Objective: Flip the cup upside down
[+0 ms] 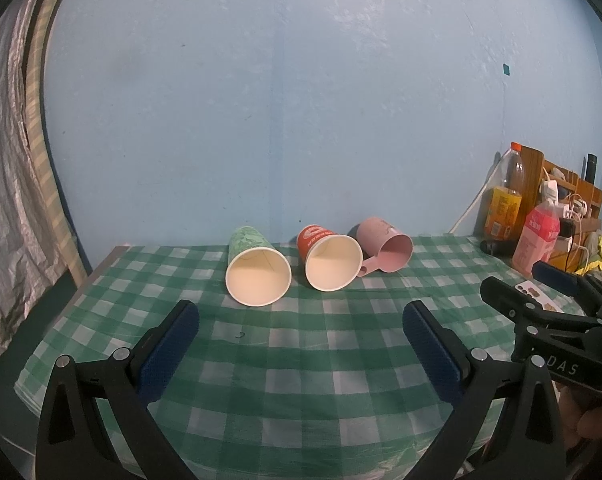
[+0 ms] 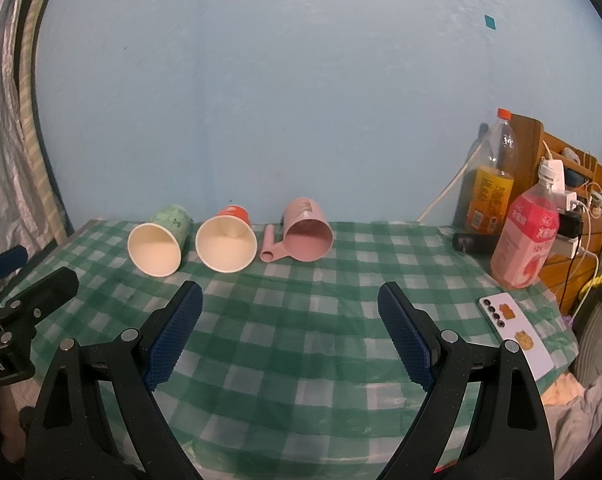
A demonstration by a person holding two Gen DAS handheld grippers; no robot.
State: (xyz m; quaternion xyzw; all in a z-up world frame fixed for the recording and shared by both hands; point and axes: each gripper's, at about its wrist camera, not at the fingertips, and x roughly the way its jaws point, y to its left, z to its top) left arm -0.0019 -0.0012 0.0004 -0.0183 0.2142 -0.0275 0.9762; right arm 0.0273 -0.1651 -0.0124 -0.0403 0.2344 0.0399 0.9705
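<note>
Three cups lie on their sides at the back of the green checked table (image 1: 301,360), mouths toward me: a green paper cup (image 1: 257,266) (image 2: 157,242), a red paper cup (image 1: 329,258) (image 2: 227,242) and a pink plastic mug with a handle (image 1: 385,250) (image 2: 305,230). My left gripper (image 1: 301,316) is open and empty, well in front of the green and red cups. My right gripper (image 2: 290,300) is open and empty, in front of the red cup and pink mug. Each gripper shows at the edge of the other's view.
At the right edge stand a pink drink bottle (image 2: 527,236) and an orange-capped bottle (image 2: 491,184), with a wooden shelf with chargers and cables (image 2: 573,200) behind. A white phone (image 2: 515,332) lies near the right table edge. A curtain (image 1: 9,200) hangs on the left.
</note>
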